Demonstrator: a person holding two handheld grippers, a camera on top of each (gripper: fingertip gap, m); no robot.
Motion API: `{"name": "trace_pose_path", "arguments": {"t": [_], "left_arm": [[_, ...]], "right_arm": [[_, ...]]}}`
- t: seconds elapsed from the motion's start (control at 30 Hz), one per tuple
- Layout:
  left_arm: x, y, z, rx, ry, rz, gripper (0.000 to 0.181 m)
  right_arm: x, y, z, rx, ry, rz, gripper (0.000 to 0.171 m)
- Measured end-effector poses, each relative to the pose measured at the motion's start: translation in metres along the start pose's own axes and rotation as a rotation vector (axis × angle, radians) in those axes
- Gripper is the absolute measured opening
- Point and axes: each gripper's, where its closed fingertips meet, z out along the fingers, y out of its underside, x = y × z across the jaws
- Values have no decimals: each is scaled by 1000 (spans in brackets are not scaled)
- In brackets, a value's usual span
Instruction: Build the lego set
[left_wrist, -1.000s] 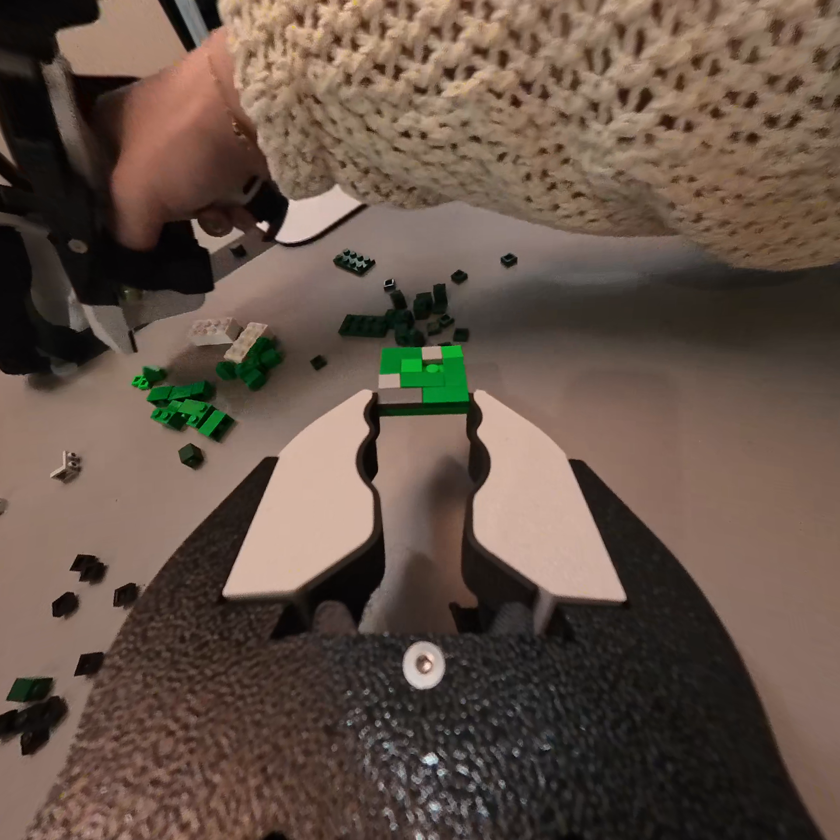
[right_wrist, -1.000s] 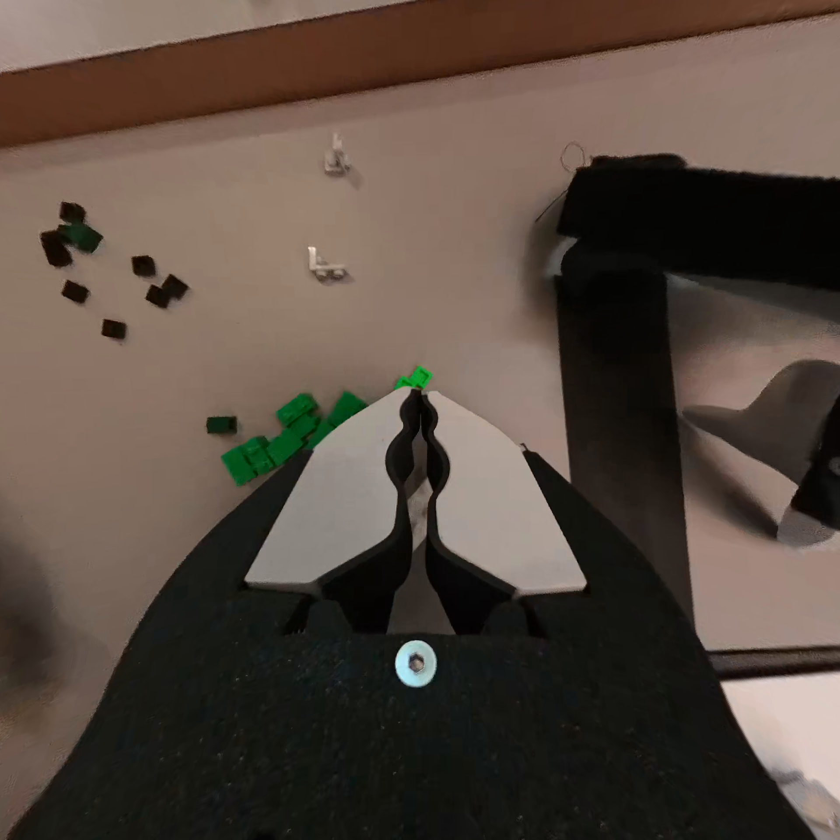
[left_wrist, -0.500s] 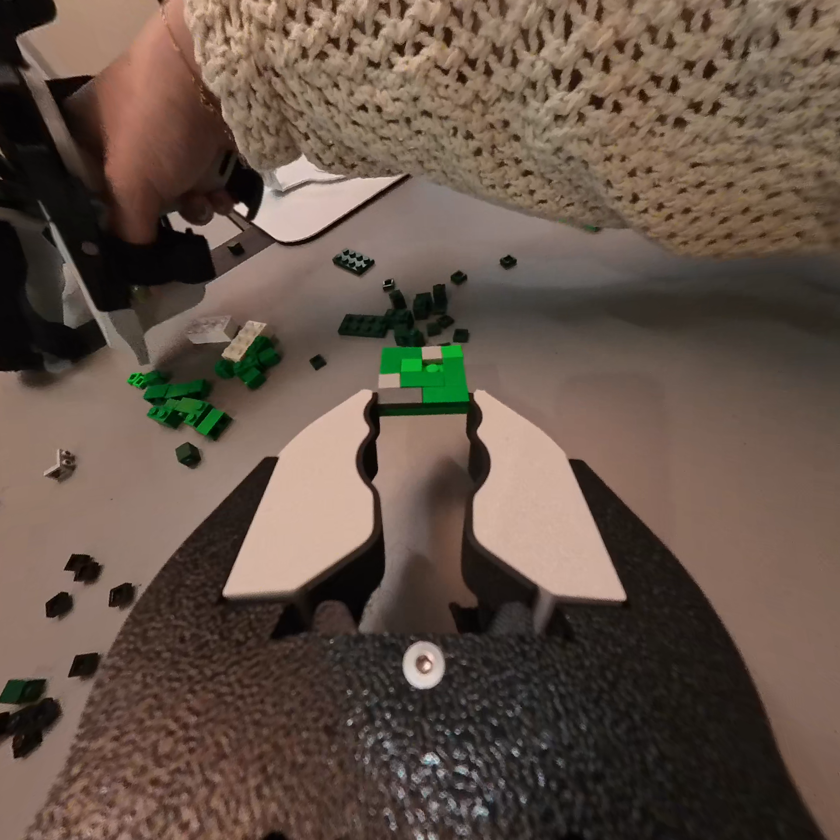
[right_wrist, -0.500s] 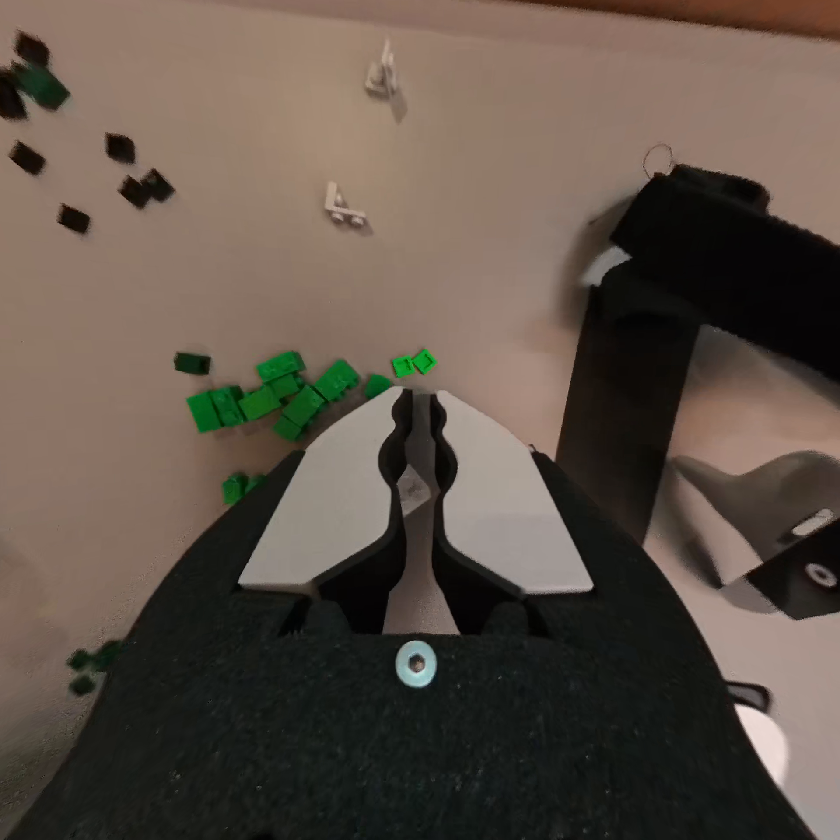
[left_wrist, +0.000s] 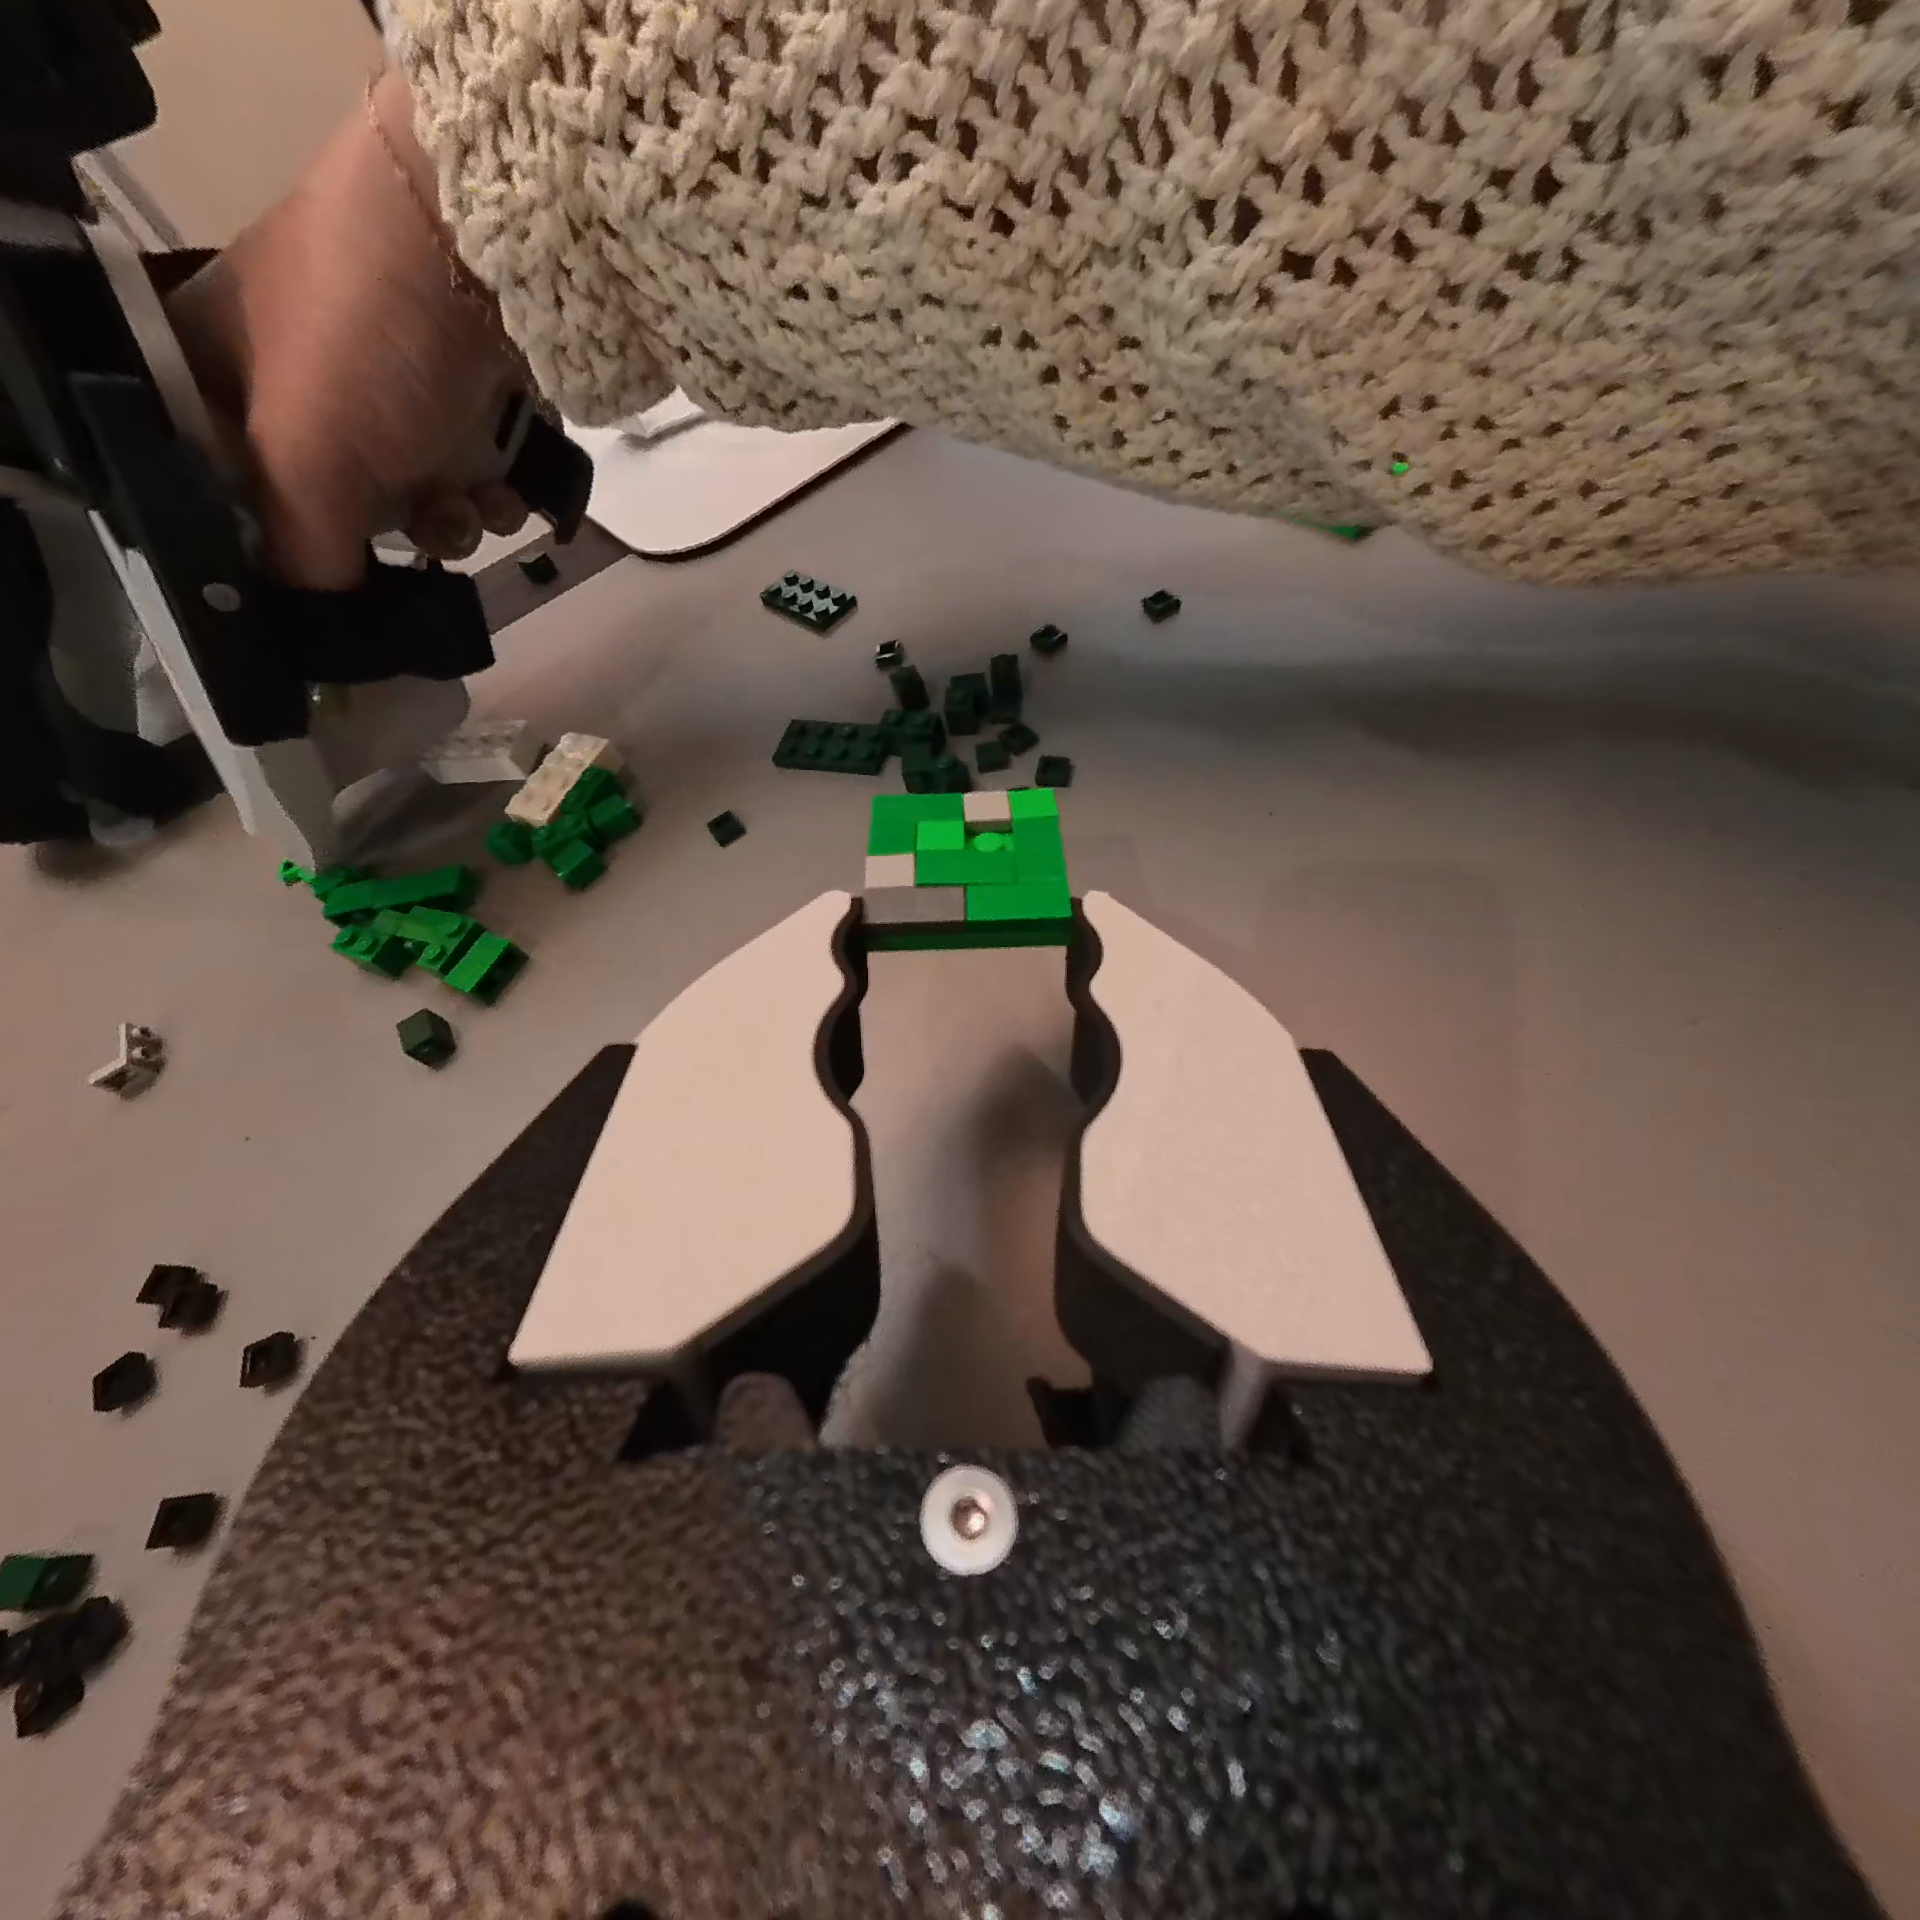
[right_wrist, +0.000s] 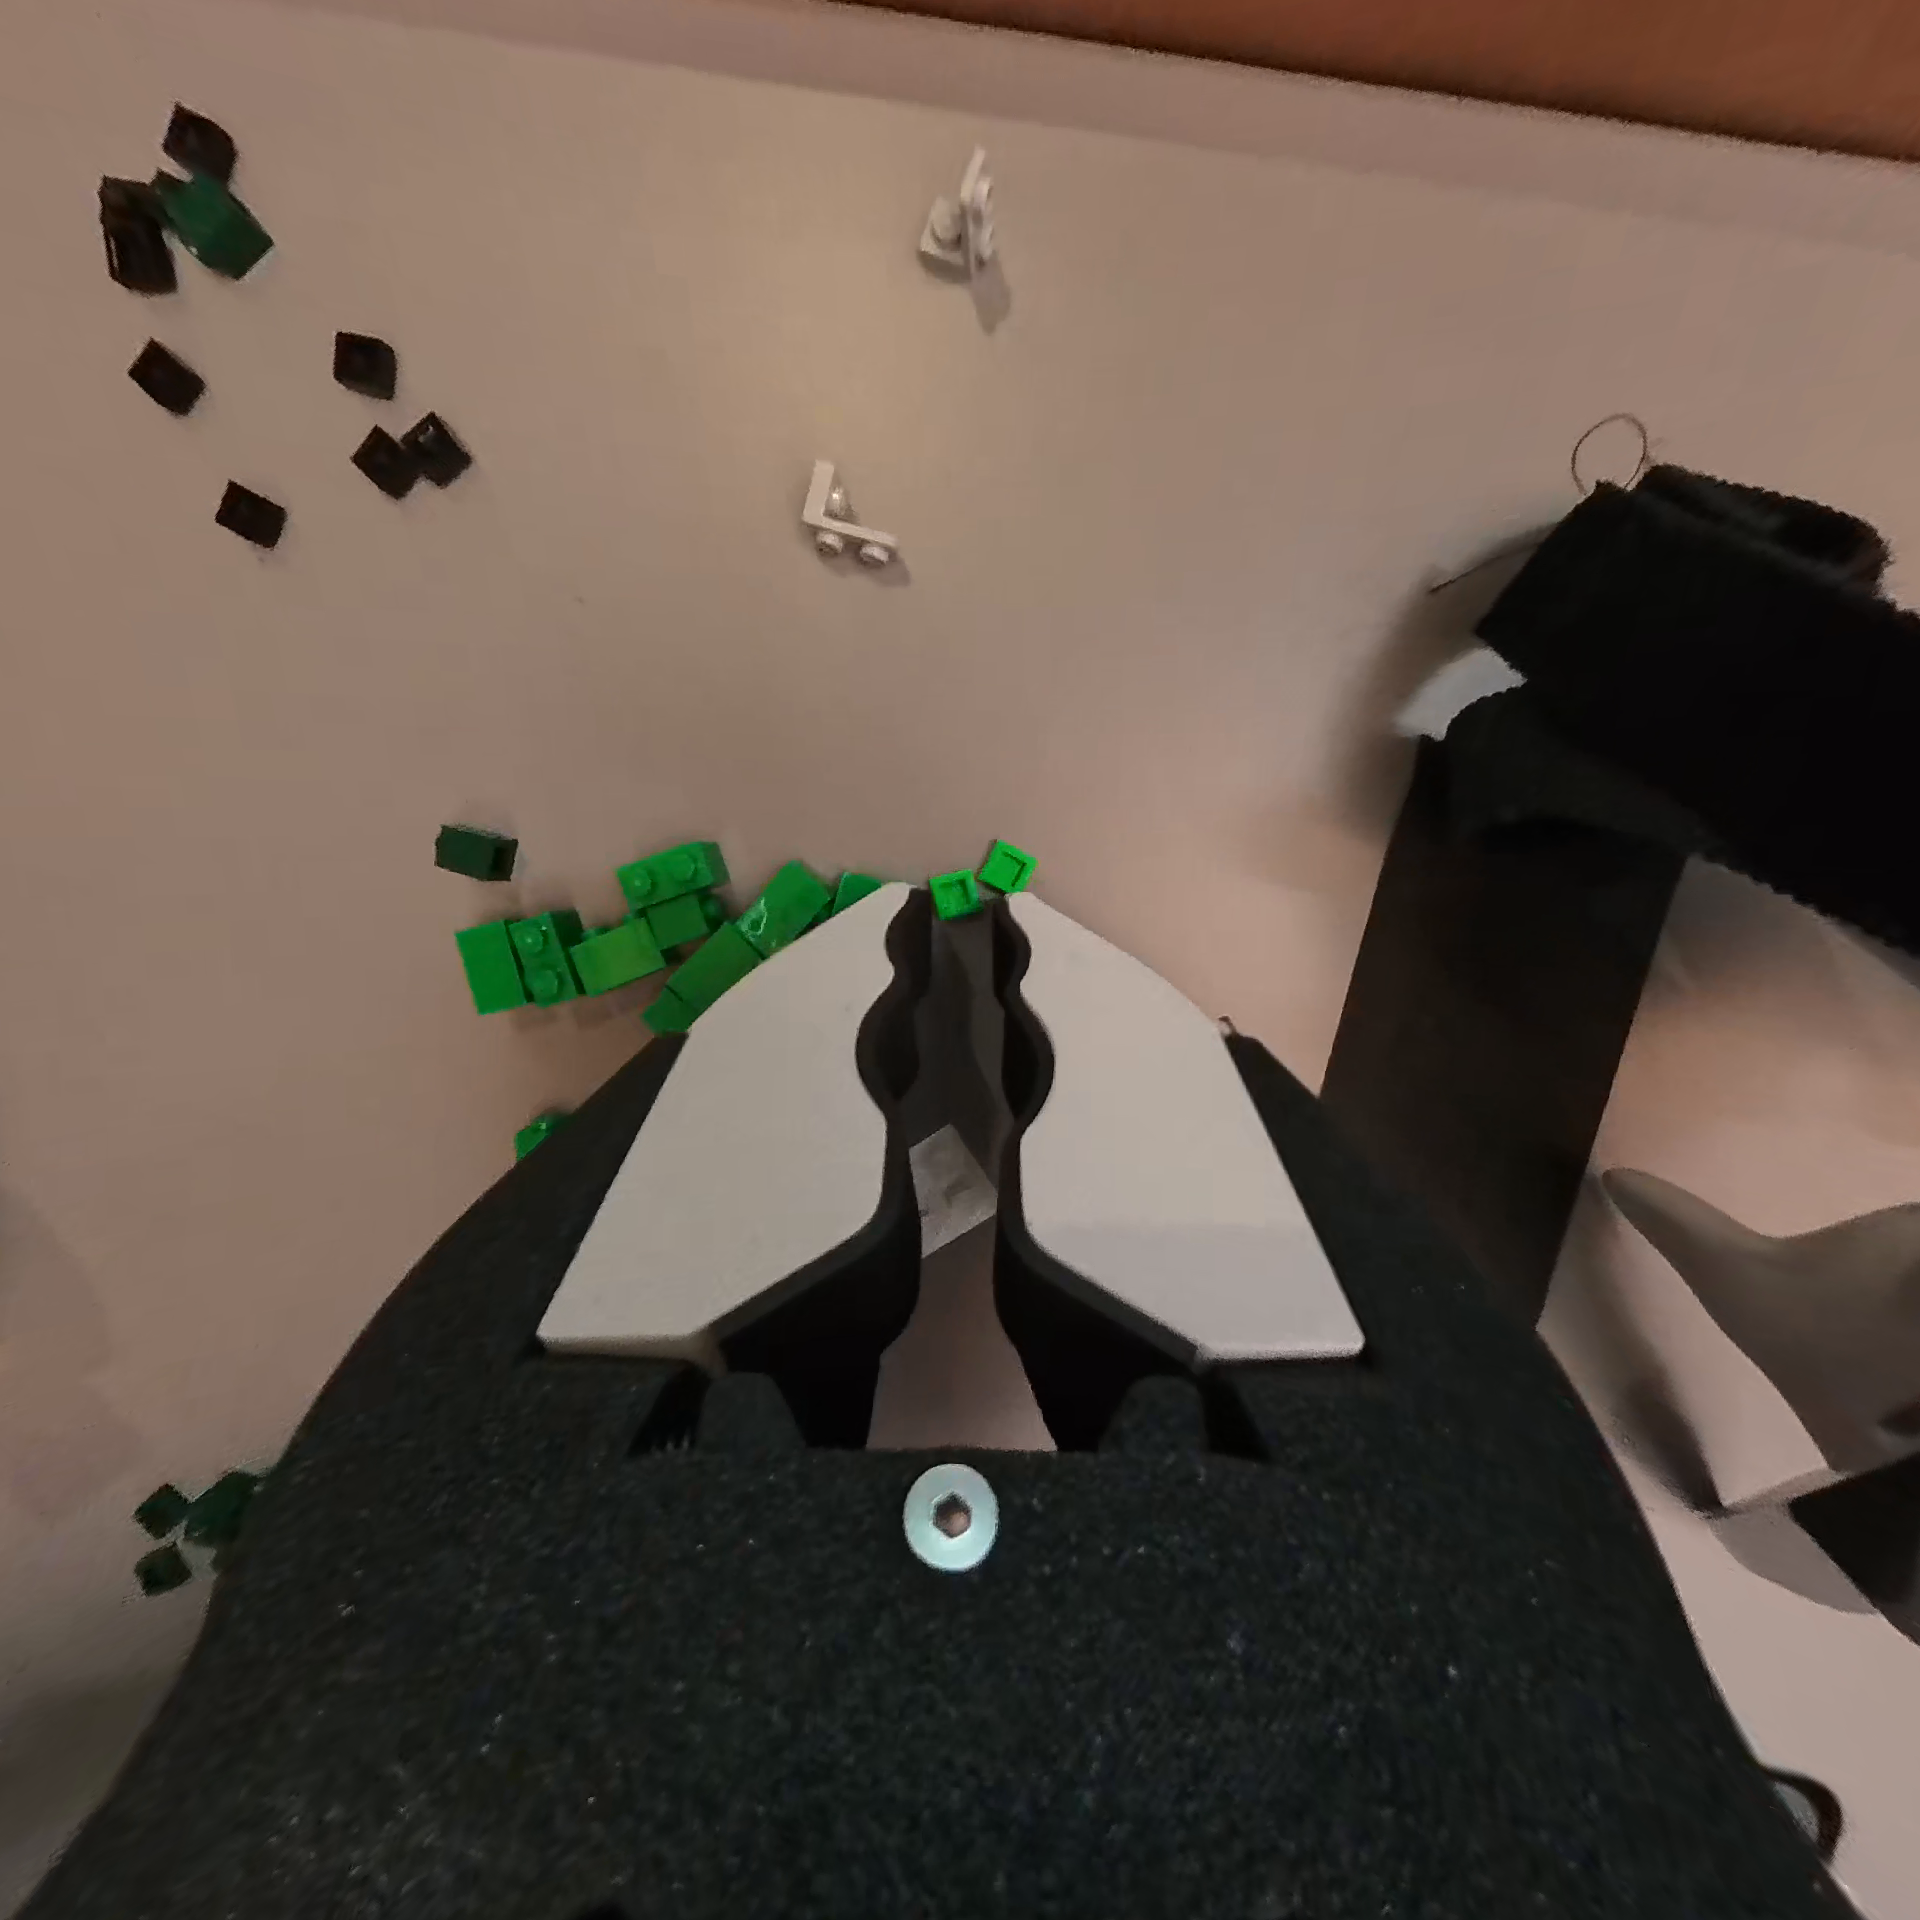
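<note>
Left gripper (left_wrist: 966, 920) part open, clamping green build (left_wrist: 968, 871) by near side edges. Right gripper (right_wrist: 954, 902) narrowly open, empty, over tiny green tile (right_wrist: 953, 894) beside left pile. Light, rigid, slick; pinch opposite edges.

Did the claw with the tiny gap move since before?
Yes. The right claw came down and forward toward the two tiny bright green tiles; the grey angle piece now sits lower in its view.

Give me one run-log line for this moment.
left gripper: shut on green build | right gripper: open, tips around small bright green tile | second tile: beside
</note>
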Motion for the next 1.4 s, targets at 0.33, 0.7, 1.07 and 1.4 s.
{"name": "trace_pose_path", "arguments": {"t": [0.33,0.7,1.07,1.4], "left_arm": [[1,1,1,-7,4,8,36],[-4,-3,-3,24,0,-39,36],[1,-13,-7,88,30,-60,36],[44,-32,-17,197,295,-12,36]], "right_arm": [[-1,-1,1,2,34,-76,9],[-51,10,-70,196,264,-116,7],[-215,99,-99,284,379,-40,7],[-243,90,-94,338,429,-84,7]]}}
